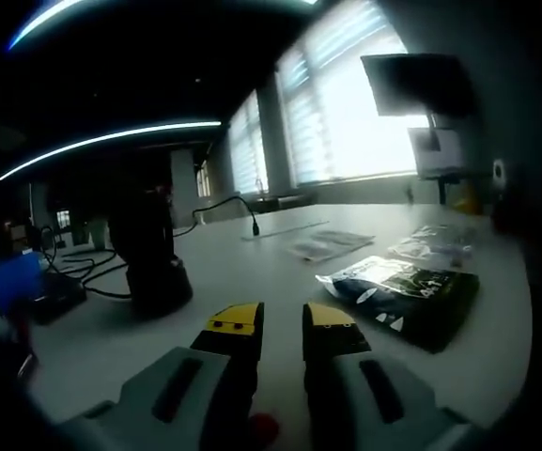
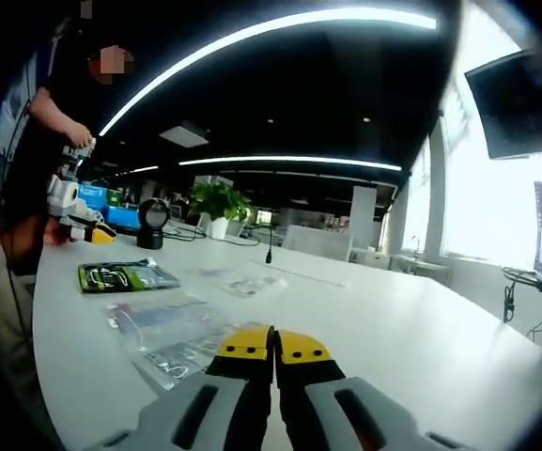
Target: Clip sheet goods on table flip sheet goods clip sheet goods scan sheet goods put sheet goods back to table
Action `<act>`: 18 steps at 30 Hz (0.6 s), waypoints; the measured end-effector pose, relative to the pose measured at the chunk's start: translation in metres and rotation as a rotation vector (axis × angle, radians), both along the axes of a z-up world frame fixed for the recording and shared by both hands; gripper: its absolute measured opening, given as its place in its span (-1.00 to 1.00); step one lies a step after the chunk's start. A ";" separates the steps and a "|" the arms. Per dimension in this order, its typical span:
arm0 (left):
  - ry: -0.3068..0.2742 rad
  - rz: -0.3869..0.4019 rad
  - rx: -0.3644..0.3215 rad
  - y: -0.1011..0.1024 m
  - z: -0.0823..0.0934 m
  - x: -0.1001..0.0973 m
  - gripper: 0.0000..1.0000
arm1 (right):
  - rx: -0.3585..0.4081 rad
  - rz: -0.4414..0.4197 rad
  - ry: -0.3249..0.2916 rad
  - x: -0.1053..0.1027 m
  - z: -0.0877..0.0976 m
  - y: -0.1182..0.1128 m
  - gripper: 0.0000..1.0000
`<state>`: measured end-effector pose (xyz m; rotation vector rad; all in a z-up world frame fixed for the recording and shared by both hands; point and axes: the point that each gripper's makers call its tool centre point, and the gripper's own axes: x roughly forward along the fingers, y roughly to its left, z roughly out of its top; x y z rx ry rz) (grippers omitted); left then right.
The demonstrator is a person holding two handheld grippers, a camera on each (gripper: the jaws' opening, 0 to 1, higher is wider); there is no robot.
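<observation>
Presently hovering above the white table in the left gripper view: left gripper, yellow-tipped jaws standing apart, nothing between them. Lying just ahead and to the right of those jaws: dark packet, flat on the table, glossy, near corner pointing toward the tips. Judging this the sheet to be clipped first. Lying farther on: two clear packets, well apart from the dark one. Standing to the left, farther back: dark scanner stand with cable trailing behind.

Pointing across the same table in the right gripper view: right gripper, jaws pressed together, holding nothing. Lying just ahead of those tips: clear bags, overlapping, edges hard to separate. Farther left: green-and-black packet, apparently the same dark packet. At the far edge: the other gripper held by a person standing at the table.

Recommending, as judgement only:
- Approaching the dark packet low and level, taking the near edge rather than the middle.
- Keeping one jaw sliding under the film, since a flat sheet offers little lip; pressing down risking a skid on the smooth top.
- Closing fully before lifting; a slack pinch on glossy film likely slipping during the flip.
- Avoiding the neighbouring clear packets while swinging across.
</observation>
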<state>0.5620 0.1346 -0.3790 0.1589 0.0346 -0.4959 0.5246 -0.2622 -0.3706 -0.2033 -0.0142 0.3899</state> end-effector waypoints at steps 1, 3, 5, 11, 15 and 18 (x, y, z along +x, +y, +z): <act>0.000 0.000 0.003 0.000 0.000 0.000 -0.82 | -0.002 0.000 -0.001 0.000 0.000 0.000 -1.00; 0.001 0.000 0.007 0.000 -0.001 0.000 -0.82 | -0.006 -0.002 -0.006 0.000 0.001 0.000 -1.00; 0.001 0.001 0.010 0.000 -0.001 0.000 -0.82 | -0.007 0.003 -0.013 -0.001 0.002 0.001 -1.00; -0.001 0.000 0.014 -0.001 -0.001 0.000 -0.82 | 0.005 -0.004 -0.015 0.000 0.003 -0.001 -1.00; -0.002 0.000 0.013 -0.001 -0.001 0.000 -0.82 | 0.005 0.000 -0.016 0.000 0.003 -0.001 -1.00; -0.002 -0.001 0.013 -0.001 -0.001 0.000 -0.82 | -0.008 -0.007 -0.016 0.000 0.002 -0.001 -1.00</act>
